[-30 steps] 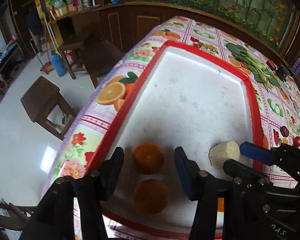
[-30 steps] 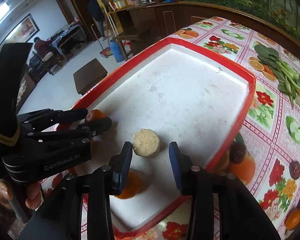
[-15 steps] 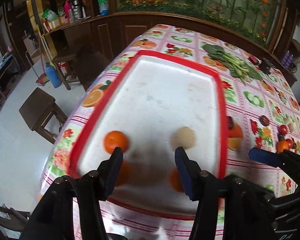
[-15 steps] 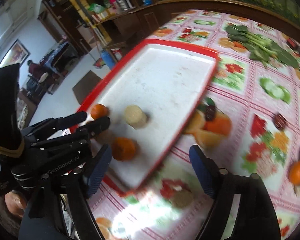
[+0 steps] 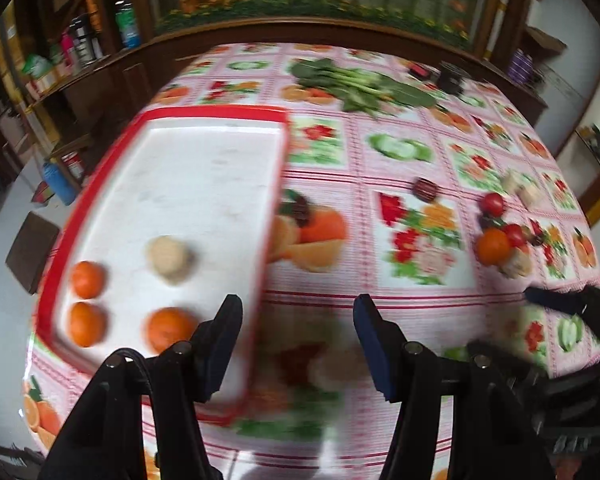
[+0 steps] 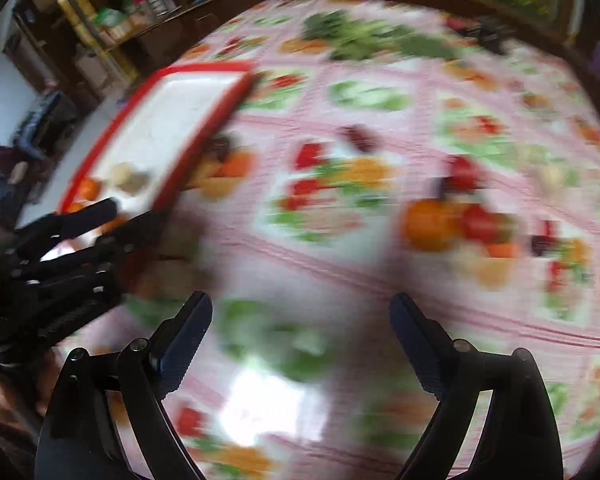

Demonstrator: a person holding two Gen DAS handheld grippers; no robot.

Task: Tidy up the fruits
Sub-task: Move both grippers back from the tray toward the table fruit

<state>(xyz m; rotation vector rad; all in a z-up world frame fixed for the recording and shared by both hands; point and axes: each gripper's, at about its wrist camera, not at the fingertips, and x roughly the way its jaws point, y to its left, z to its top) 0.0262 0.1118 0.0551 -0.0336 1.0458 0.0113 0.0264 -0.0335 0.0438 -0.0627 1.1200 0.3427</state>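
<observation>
A red-rimmed white tray [image 5: 220, 112] lies at the left of the table and holds three oranges [image 5: 87, 279] and a pale beige peeled fruit [image 5: 168, 257]. It also shows blurred in the right wrist view [image 6: 204, 68]. A loose orange [image 5: 493, 245] lies with red tomatoes [image 5: 493, 204] on the cloth at the right, seen too in the right wrist view [image 6: 430, 224]. My left gripper [image 5: 298, 344] is open and empty, above the cloth by the tray's right rim. My right gripper [image 6: 300, 340] is wide open and empty over the cloth.
The table has a pink fruit-print cloth [image 5: 412, 280]. Leafy greens [image 5: 360, 84] lie at the far side. A dark round fruit [image 5: 426, 189] and pale pieces [image 5: 526, 192] lie at the right. A wooden stool [image 5: 32, 252] stands on the floor at left.
Both grippers have swung right, away from the tray and over the cloth. The right gripper has opened wider. The fruit on the tray stays put.
</observation>
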